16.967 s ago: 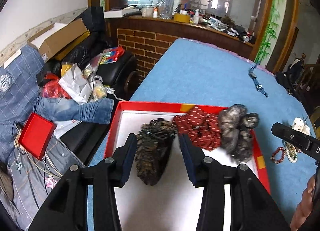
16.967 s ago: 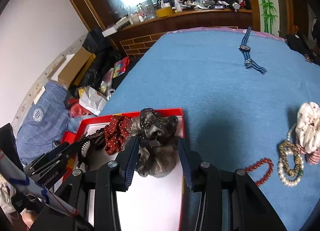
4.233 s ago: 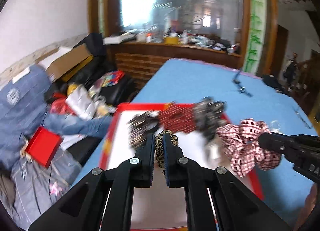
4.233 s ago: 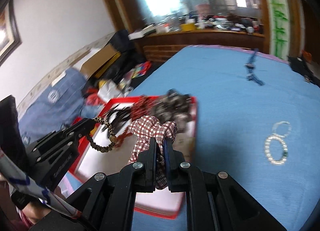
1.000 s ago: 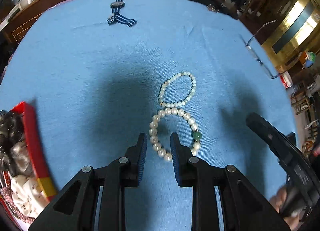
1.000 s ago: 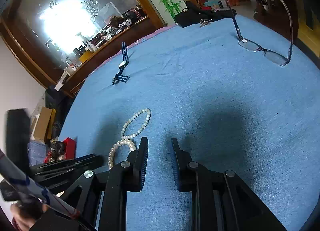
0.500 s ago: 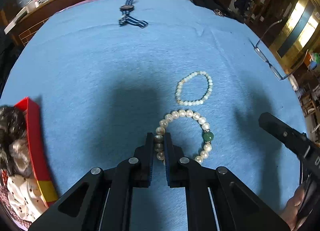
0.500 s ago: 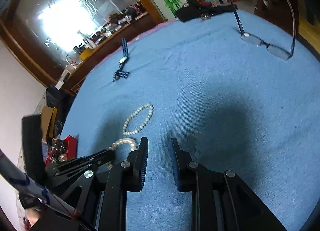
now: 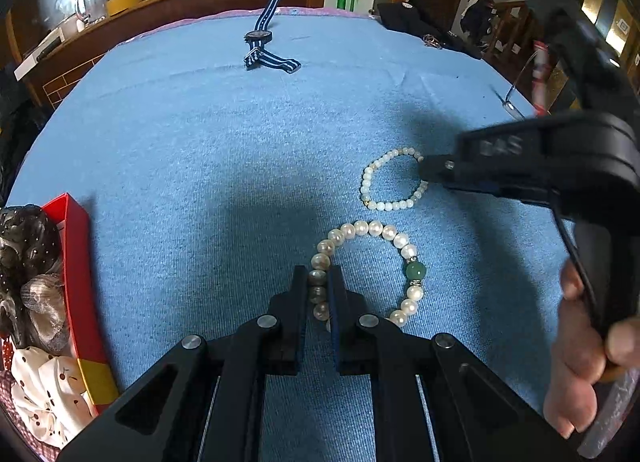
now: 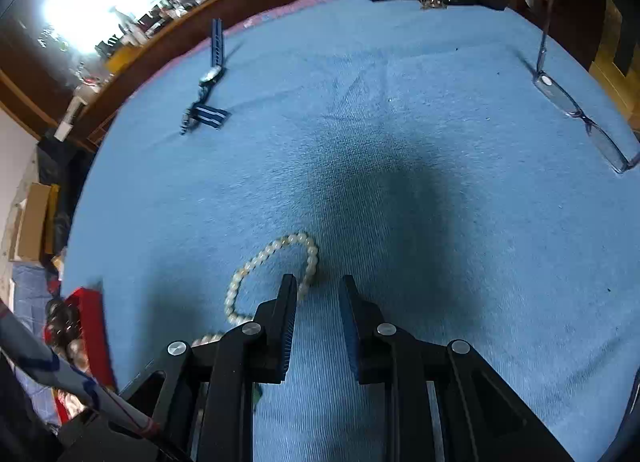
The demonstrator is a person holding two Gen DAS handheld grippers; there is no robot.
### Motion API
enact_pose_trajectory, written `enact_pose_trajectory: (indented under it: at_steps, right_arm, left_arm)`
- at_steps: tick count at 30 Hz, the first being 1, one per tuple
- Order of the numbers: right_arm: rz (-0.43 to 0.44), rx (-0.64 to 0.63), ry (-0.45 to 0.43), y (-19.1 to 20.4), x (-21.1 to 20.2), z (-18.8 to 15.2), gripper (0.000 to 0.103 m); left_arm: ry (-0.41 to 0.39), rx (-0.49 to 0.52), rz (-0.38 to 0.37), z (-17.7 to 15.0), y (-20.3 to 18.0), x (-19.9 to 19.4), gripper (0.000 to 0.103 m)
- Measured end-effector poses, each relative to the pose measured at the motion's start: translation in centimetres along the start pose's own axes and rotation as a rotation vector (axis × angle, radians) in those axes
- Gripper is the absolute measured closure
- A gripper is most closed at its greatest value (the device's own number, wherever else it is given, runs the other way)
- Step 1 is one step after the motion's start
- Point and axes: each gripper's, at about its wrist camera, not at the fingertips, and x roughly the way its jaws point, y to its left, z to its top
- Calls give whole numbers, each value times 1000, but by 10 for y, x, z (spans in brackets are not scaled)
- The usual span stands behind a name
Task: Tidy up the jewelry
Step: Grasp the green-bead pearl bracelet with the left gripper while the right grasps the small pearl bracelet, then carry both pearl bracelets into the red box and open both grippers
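Observation:
A large pearl bracelet (image 9: 376, 228) with one green bead lies on the blue cloth, and my left gripper (image 9: 318, 282) is shut on its left side. Just beyond it lies a smaller pearl bracelet (image 9: 368, 186). My right gripper (image 9: 430, 171) comes in from the right, held by a hand (image 9: 580, 362), its tip over that bracelet's right side. In the right wrist view the right gripper (image 10: 318, 282) stands open with a narrow gap. The small bracelet (image 10: 272, 250) curves to the inner edge of the left finger, and the pads do not press it.
A red tray (image 9: 76, 246) holding scrunchies sits at the left edge of the table. A blue striped watch (image 9: 260, 38) lies far back, glasses (image 10: 580, 118) at the right edge, and a dark bag (image 9: 420, 22) at the far edge.
The left gripper's jaws closed onto the large bracelet's beads and stayed there. The right gripper swung left and down until its tip reached the small bracelet.

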Motion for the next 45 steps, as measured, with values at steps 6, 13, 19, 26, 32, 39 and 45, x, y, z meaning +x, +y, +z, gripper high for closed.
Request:
enact_pose_trajectory:
  at_steps: [6, 13, 19, 26, 32, 39, 45]
  right_arm:
    - [-137, -147, -17, 27, 6, 2, 98]
    - [-108, -122, -85, 9, -30, -6, 98]
    - [-51, -122, -172, 2, -85, -19, 98]
    - [25, -130, -223, 6, -123, -37, 98]
    - [103, -168, -242, 24, -143, -63, 98]
    - [217, -264, -220, 65, -151, -97, 97]
    - [313, -384, -171, 115, -147, -131, 97]
  left_arm:
    - [-7, 2, -6, 0, 0, 1, 94]
    - [-42, -7, -67, 2, -3, -13, 94]
    - [-78, -7, -80, 7, -9, -37, 94]
    - [-133, 32, -81, 4, -22, -79, 94]
    - [-185, 37, -79, -11, -13, -122, 94]
    - [-226, 27, -23, -47, 24, -166, 94]
    - [-249, -25, 54, -85, 75, -197, 94]
